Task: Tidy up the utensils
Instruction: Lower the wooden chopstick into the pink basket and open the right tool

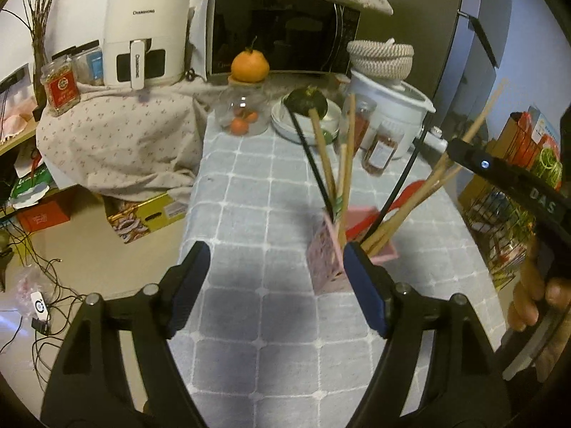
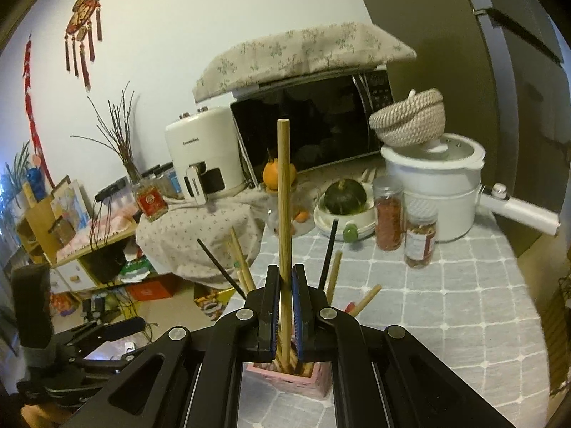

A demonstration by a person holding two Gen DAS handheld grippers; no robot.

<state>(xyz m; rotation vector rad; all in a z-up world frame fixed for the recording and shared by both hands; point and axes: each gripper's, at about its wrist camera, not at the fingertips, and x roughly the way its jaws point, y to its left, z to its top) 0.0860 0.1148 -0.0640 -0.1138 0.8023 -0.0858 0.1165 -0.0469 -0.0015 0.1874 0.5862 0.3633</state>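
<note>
Clamping one wooden chopstick point(image 2: 284, 214) upright, the right gripper point(image 2: 285, 306) hovers over the pink holder point(image 2: 303, 381), mid-table. Left gripper point(image 1: 276, 285) gapes empty just beside the holder, which carries two black sticks point(image 1: 310, 157) and several wooden ones.

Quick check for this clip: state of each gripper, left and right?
Left gripper: open, nothing held, beside the pink utensil holder.
Right gripper: closed on a wooden chopstick over the holder.
</note>
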